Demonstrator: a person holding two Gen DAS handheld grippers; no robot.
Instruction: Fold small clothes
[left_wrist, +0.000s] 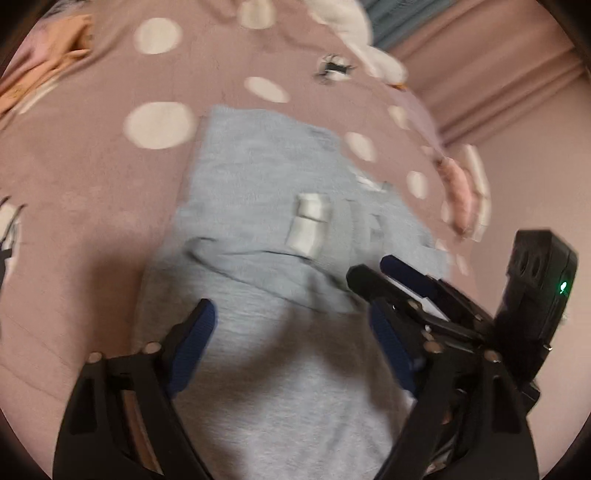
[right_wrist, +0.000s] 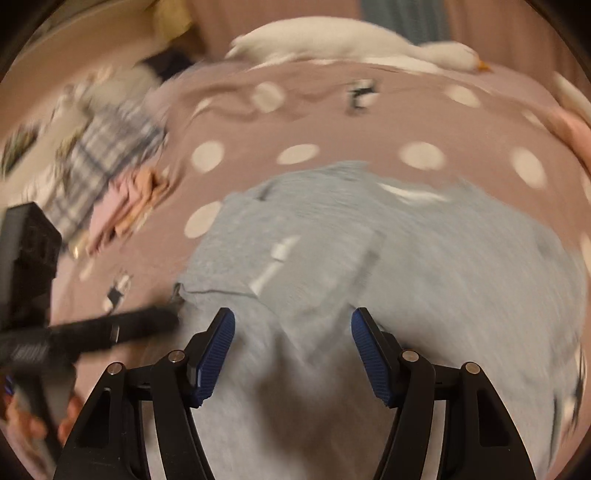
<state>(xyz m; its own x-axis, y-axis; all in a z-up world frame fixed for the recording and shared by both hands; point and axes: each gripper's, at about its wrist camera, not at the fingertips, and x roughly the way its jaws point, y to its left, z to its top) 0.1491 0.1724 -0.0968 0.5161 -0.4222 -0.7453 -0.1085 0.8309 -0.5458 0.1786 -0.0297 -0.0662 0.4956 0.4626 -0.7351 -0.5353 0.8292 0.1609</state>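
Observation:
A light grey small garment (left_wrist: 266, 206) lies flat on a pink bedspread with white dots (left_wrist: 92, 184); a white label (left_wrist: 308, 225) shows near its middle. My left gripper (left_wrist: 291, 325) is open and empty, just above the garment's near part. The right gripper's fingers (left_wrist: 402, 280) show at the garment's right edge in the left wrist view. In the right wrist view the garment (right_wrist: 424, 258) fills the centre, and my right gripper (right_wrist: 293, 332) hovers open and empty over its near edge. The left gripper (right_wrist: 110, 328) shows at the garment's left corner, blurred.
A pile of other clothes, plaid and peach (right_wrist: 110, 173), lies on the bed to the left. A white plush goose (right_wrist: 351, 40) lies at the far edge. A pink and white item (left_wrist: 465, 192) lies to the right of the garment. Pink curtains (left_wrist: 498, 74) hang behind.

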